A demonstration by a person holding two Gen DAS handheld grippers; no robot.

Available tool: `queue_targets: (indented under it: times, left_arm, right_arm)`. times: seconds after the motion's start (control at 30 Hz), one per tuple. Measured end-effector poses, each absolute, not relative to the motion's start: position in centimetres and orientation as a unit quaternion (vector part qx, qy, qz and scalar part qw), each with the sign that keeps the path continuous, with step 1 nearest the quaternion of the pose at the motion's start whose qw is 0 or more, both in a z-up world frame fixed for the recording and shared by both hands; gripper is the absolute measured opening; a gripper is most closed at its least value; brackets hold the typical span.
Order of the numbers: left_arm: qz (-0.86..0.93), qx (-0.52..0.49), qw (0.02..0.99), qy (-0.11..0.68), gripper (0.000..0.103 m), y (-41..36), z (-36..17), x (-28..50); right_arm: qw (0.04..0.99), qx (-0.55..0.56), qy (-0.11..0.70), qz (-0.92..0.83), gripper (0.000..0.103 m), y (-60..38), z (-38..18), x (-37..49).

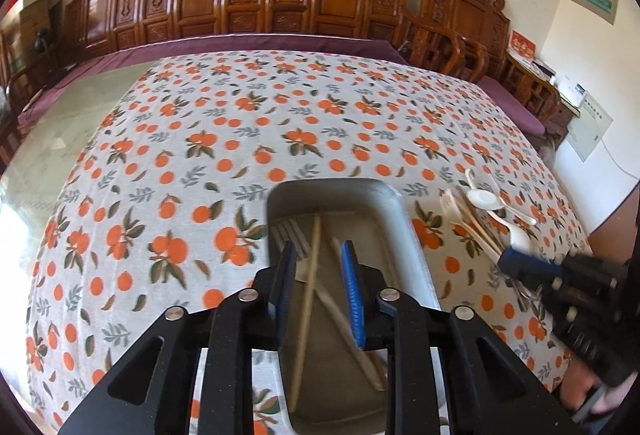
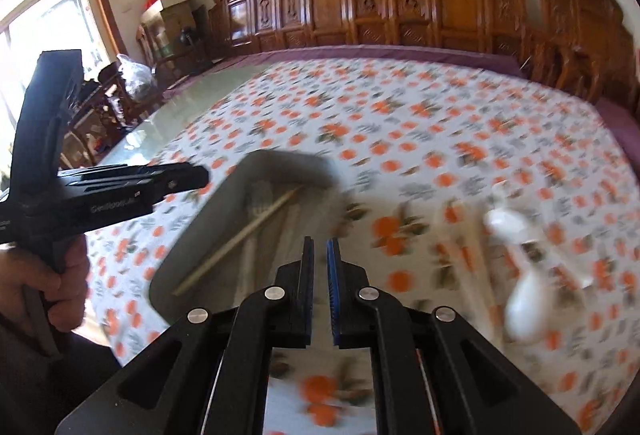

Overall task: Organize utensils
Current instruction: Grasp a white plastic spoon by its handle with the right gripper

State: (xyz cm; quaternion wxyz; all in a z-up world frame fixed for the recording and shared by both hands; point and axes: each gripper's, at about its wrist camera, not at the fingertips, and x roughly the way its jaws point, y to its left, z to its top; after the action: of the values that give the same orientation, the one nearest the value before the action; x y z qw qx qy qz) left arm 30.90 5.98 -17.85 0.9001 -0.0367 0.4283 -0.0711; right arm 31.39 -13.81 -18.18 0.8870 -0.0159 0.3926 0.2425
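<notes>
Rectangular grey metal tray point(image 1: 404, 231) sits mid-surface with wooden chopsticks point(image 1: 310, 275) and a fork already inside. Loose white plastic spoons point(image 2: 516, 235) and pale chopsticks point(image 1: 472, 223) lie toward the surface's right edge, long axes running near-to-far. Our right tongs point(image 2: 319, 247) are nearer them, almost closed, holding nothing. Left tongs point(image 1: 318, 259) hover over the tray, narrowly parted, empty.

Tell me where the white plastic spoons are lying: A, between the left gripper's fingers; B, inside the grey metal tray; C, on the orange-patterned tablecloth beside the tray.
C: the white plastic spoons lie on the orange-patterned tablecloth, outside the grey metal tray.
</notes>
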Motion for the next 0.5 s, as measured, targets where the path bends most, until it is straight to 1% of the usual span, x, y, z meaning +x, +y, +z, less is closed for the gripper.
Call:
queue_targets:
  times: [0.07,0.13,0.23,0.3,0.33,0.37,0.4,0.47,0.5]
  left_arm:
    - [-0.078,-0.033,0.900,0.428,0.032,5.1,-17.9,30.9]
    - [-0.084,-0.029,0.899,0.429,0.036,4.2,-18.0,30.9]
    - [-0.094,-0.025,0.897,0.431,0.038,2.8,-18.1,31.0]
    - [-0.098,-0.023,0.896,0.432,0.045,2.0,-18.2,31.0]
    - [-0.101,-0.022,0.896,0.432,0.054,1.6,-18.3,31.0]
    - [-0.102,-0.022,0.896,0.431,0.056,1.2,-18.3,31.0]
    - [-0.106,-0.021,0.896,0.431,0.057,0.7,-18.3,31.1]
    - [-0.110,-0.021,0.895,0.431,0.064,0.0,-18.4,31.1]
    - [-0.112,-0.019,0.895,0.431,0.064,-0.3,-18.4,31.1]
  right_arm:
    - [0.894,-0.024,0.386,0.227,0.010,-15.9,-17.8,31.8]
    - [0.899,-0.029,0.383,0.212,0.010,-17.6,-17.8,32.2]
    - [0.906,-0.036,0.380,0.183,0.010,-20.3,-18.0,32.9]
    - [0.910,-0.038,0.379,0.165,0.010,-22.0,-18.5,33.6]
    - [0.911,-0.039,0.378,0.159,0.010,-22.6,-18.8,33.8]
    - [0.912,-0.040,0.380,0.151,0.010,-23.3,-19.2,34.1]
    - [0.912,-0.040,0.381,0.145,0.013,-23.9,-19.6,34.4]
    - [0.911,-0.043,0.386,0.137,0.015,-24.9,-20.4,35.0]
    - [0.911,-0.045,0.389,0.134,0.017,-25.3,-20.9,35.4]
